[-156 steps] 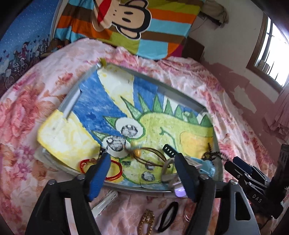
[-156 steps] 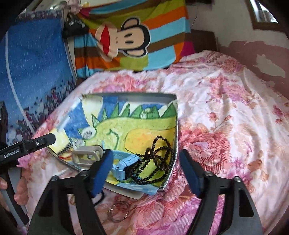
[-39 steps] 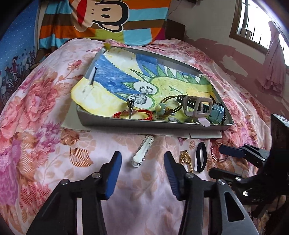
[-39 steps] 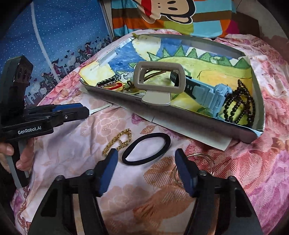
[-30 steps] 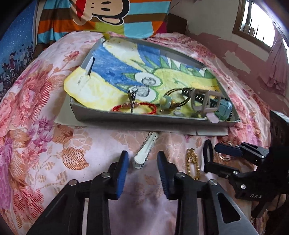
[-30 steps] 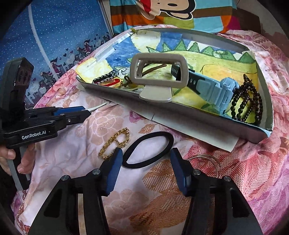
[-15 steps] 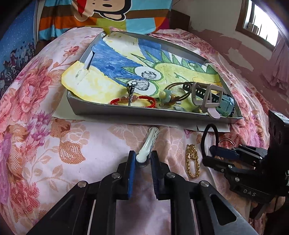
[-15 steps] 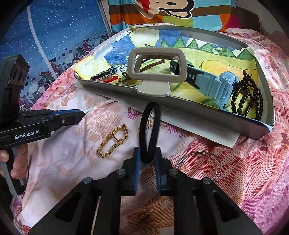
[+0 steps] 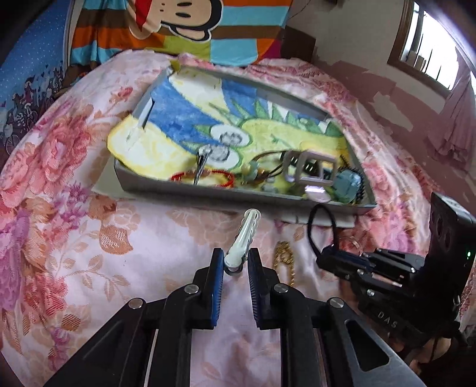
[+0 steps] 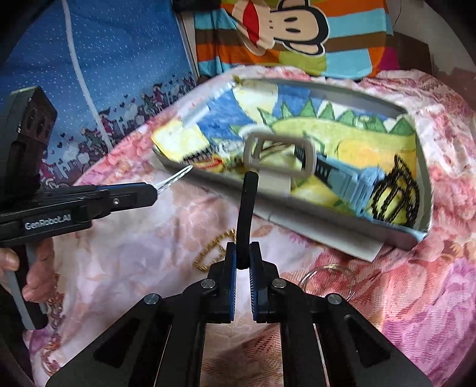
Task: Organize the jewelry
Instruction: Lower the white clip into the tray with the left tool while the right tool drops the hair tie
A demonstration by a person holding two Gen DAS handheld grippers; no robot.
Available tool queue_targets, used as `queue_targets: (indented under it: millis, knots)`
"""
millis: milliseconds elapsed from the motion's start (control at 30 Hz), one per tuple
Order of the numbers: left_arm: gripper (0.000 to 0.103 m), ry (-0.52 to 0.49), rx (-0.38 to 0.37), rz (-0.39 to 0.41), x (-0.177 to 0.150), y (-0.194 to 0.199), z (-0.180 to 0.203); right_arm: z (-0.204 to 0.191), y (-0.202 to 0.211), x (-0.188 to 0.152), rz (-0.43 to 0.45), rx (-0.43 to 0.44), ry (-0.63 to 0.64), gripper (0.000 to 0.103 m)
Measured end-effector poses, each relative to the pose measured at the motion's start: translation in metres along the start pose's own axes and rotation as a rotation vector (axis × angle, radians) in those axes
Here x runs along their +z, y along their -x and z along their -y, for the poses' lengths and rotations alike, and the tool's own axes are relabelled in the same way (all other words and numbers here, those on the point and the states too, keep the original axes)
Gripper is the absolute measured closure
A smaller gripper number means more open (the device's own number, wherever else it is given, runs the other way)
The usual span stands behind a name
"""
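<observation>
My left gripper [image 9: 235,265] is shut on a white hair clip [image 9: 242,238] and holds it above the bedspread, in front of the grey tray [image 9: 208,193]. It also shows in the right wrist view [image 10: 148,193]. My right gripper [image 10: 242,262] is shut on a black hair tie [image 10: 247,214], which stands upright from the fingers; it also shows in the left wrist view [image 9: 322,226]. The tray [image 10: 327,232] holds a red bracelet [image 9: 202,178], a beige buckle [image 9: 309,169], a blue watch [image 10: 342,178] and black beads [image 10: 392,193].
A gold chain [image 10: 214,250] and thin hoop rings [image 10: 327,277] lie on the floral bedspread in front of the tray. A striped monkey pillow [image 9: 178,26] is behind the tray. A blue wall [image 10: 89,74] stands on the left.
Both grippers closed: the left on the white clip, the right on the black hair tie. Both items are now lifted off the bedspread and nearer the tray.
</observation>
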State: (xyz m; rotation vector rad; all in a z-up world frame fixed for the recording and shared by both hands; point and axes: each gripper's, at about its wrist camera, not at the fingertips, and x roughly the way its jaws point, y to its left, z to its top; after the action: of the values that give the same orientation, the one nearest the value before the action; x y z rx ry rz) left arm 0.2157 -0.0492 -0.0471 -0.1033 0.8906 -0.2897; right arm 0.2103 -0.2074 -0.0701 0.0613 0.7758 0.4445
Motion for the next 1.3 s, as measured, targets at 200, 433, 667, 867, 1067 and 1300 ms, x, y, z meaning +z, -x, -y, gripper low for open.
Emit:
queue_targets:
  millis: [200, 433, 667, 867, 1067, 1300]
  knots:
    - [0.087, 0.0, -0.023, 0.107, 0.007, 0.018, 0.003, 0.01, 0.02, 0.015, 0.116, -0.032, -0.018, 0.096]
    - [0.087, 0.071, -0.03, 0.211, 0.032, 0.02, -0.007, 0.04, 0.021, 0.039, 0.201, -0.148, -0.105, 0.096]
    - [0.087, 0.109, 0.012, 0.209, 0.054, -0.009, -0.016, 0.046, -0.007, 0.055, 0.162, -0.17, -0.125, 0.096]
    - [0.087, 0.145, 0.037, 0.17, 0.059, -0.031, -0.029, 0.041, -0.02, 0.052, 0.124, -0.192, -0.106, 0.095]
    - [0.087, 0.16, 0.028, 0.145, 0.06, -0.038, -0.035, 0.037, -0.02, 0.053, 0.121, -0.213, -0.085, 0.095]
    - [0.087, 0.133, 0.041, 0.126, 0.059, -0.043, -0.03, 0.036, -0.019, 0.053, 0.123, -0.224, -0.074, 0.095]
